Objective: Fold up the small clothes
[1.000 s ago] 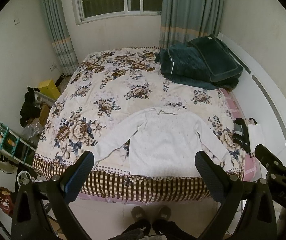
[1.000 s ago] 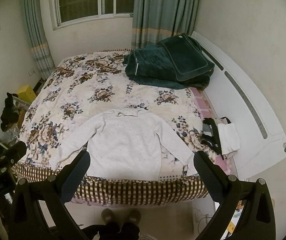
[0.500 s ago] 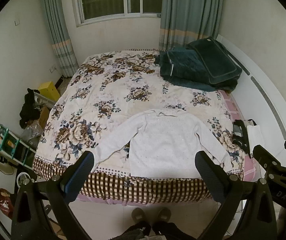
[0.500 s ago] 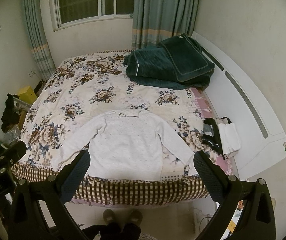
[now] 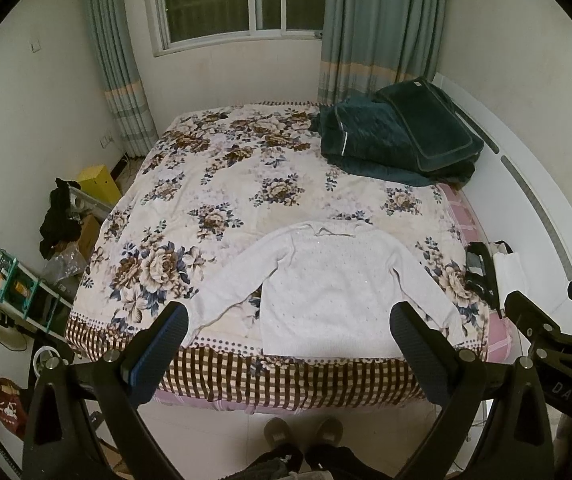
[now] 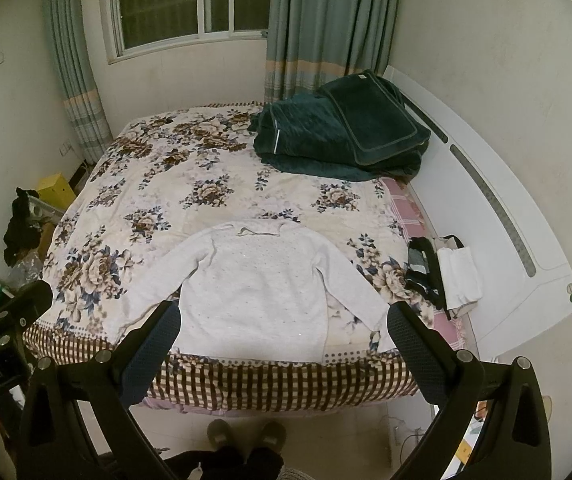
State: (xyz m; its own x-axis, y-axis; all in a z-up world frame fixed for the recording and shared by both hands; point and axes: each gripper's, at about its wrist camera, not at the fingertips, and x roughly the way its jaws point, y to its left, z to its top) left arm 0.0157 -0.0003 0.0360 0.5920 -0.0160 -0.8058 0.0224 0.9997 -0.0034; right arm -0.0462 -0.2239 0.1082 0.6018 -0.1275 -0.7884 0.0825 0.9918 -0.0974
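Sweater (image 5: 326, 296) lower in view; hand-held grippers (image 5: 289, 320) (image 6: 279, 318) wide, seemingly empty.

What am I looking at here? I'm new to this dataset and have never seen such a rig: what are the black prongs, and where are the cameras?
No robot: a person stands at the foot of a bed with a hand-held gripper in each hand. Each carries a fisheye camera looking forward along its two fingers, the black prongs. One picture comes from the left hand-held gripper, the other from the right hand-held gripper. Both are open and hold nothing. A white sweater lies flat, sleeves spread, near the bed's foot. A dark green blanket is heaped at the far right, and small folded clothes sit at the right edge.
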